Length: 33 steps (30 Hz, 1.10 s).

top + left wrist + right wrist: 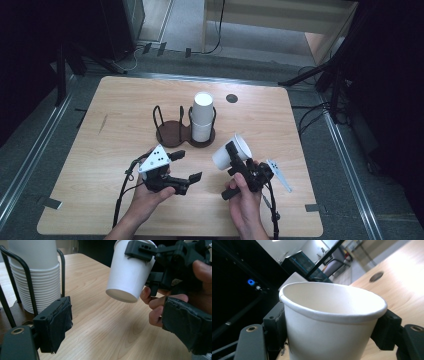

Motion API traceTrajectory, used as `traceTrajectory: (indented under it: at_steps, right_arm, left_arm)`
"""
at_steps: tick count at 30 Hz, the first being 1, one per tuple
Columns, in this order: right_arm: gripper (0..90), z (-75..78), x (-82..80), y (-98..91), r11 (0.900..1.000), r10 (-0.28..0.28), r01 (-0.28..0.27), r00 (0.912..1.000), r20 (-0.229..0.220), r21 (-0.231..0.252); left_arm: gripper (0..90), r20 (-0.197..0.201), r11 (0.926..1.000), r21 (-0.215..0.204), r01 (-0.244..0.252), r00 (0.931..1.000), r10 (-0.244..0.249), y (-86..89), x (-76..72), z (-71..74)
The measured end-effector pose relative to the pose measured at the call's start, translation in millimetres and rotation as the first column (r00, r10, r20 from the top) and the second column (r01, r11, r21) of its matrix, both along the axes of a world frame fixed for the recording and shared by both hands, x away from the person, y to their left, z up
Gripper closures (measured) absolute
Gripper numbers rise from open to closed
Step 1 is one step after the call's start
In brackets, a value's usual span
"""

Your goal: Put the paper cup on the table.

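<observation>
Item: single cup (231,151), white paper, plain. Clamped across its wall just below the rim by right gripper (234,156); jaws pressed on opposite sides, as confirmed in right gripper view (332,322). Carried tilted, clear of the table (115,150), over the near right part of the top, mouth turned away toward the right edge, base toward the left gripper.

Left gripper (186,166): jaws parted, nothing between them. Hovering near the front edge, left of centre, pointed toward the cup; seen from its own view, cup base (121,295) ahead and apart from both pads.

Stack (202,119): nested white cups, upturned, standing in the right-hand bay of a dark two-bay wire holder (172,131) at mid-table. Left-hand bay vacant.

Step in hand, as judged: cup separated from the stack and held for placing, probably into the vacant bay or onto the top.

Handling notes:
- Light, steady squeeze; thin paper wall prone to buckling and ovalling under firm pressure.
- Level or invert the cup before lowering; a tilted rim likely to catch on the wire hoops.
- Left gripper free to steady the holder base or take the cup by its lower wall if regripping proves needed.
- Release only once the cup sits supported.

Markings: none legible on cup, stack or holder. Dot pattern on the grey plate (155,158) atop the left gripper; no letters readable.
</observation>
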State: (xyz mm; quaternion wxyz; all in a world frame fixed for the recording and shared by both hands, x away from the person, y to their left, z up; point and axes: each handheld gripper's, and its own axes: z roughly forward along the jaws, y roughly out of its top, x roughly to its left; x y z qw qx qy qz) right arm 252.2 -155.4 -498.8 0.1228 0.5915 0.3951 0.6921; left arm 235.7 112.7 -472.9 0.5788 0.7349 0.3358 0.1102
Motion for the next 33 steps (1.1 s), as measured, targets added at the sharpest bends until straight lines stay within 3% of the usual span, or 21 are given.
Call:
traceTrajectory:
  at_steps: [4, 17, 25, 26, 32, 33]
  right_arm:
    - [27.1, -2.3, 4.4, -5.4, 0.9954, -0.018, 0.023, 0.9982, 0.057, -0.093]
    - [27.1, -1.7, 12.2, -19.7, 0.9802, -0.056, 0.073, 0.9939, 0.095, -0.184]
    - [27.1, -1.4, 15.0, -23.8, 0.9591, -0.074, 0.105, 0.9891, 0.128, -0.263]
    - [27.1, -1.4, 15.3, -23.8, 0.9507, -0.077, 0.115, 0.9873, 0.139, -0.288]
    - [27.1, -1.5, 16.4, -24.8, 0.9374, -0.077, 0.127, 0.9837, 0.162, -0.324]
    - [27.1, -1.6, 17.1, -25.3, 0.9303, -0.077, 0.134, 0.9815, 0.176, -0.341]
  left_arm:
    - [9.4, -0.007, 0.9999, -0.005, -0.009, 0.9999, 0.009, 4.9, 3.1, -0.8]
    - [9.4, -0.019, 0.9990, -0.026, -0.036, 0.9992, 0.035, 19.4, 7.9, 0.5]
    - [9.4, -0.024, 0.9975, -0.035, -0.062, 0.9978, 0.061, 29.7, 11.2, 0.7]
    - [9.4, -0.025, 0.9969, -0.036, -0.071, 0.9972, 0.070, 33.0, 12.0, 0.5]
    - [9.4, -0.026, 0.9950, -0.035, -0.094, 0.9953, 0.093, 42.0, 13.9, -0.4]
    - [9.4, -0.028, 0.9941, -0.039, -0.101, 0.9946, 0.100, 44.0, 14.5, -0.6]
